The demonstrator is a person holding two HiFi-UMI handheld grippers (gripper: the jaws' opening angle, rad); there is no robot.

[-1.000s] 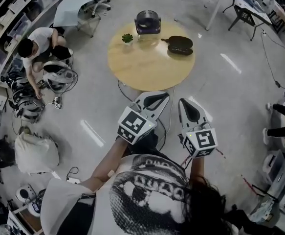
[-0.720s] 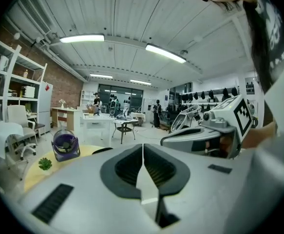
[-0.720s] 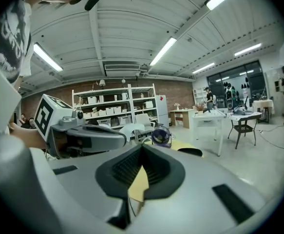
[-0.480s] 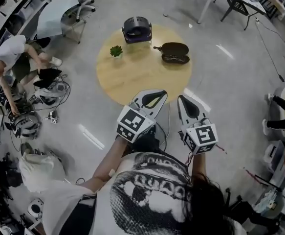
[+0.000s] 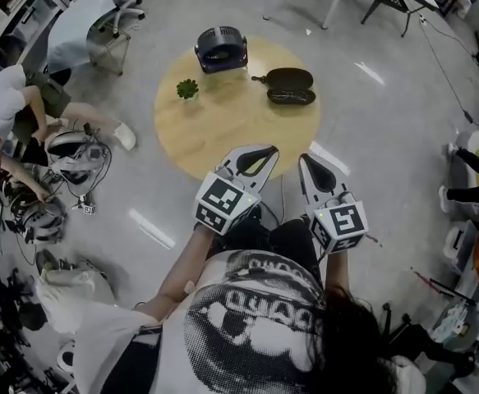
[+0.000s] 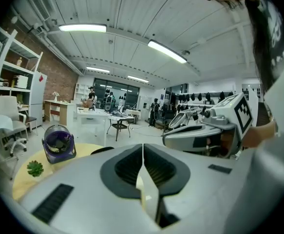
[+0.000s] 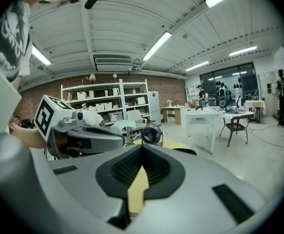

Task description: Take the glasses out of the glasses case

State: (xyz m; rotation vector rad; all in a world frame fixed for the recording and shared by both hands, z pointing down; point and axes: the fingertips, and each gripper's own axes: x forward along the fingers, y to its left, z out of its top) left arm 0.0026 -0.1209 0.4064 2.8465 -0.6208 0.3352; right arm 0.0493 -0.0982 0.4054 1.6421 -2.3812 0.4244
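Head view: glasses case [image 5: 288, 87] at the counter's [image 5: 223, 134] far-right edge, untouched; left gripper [image 5: 264, 149] and right gripper [image 5: 308, 159] well short of it | Left gripper view: fingers closed together, empty | Right gripper view: fingers pressed together, empty; whole extraction left to do
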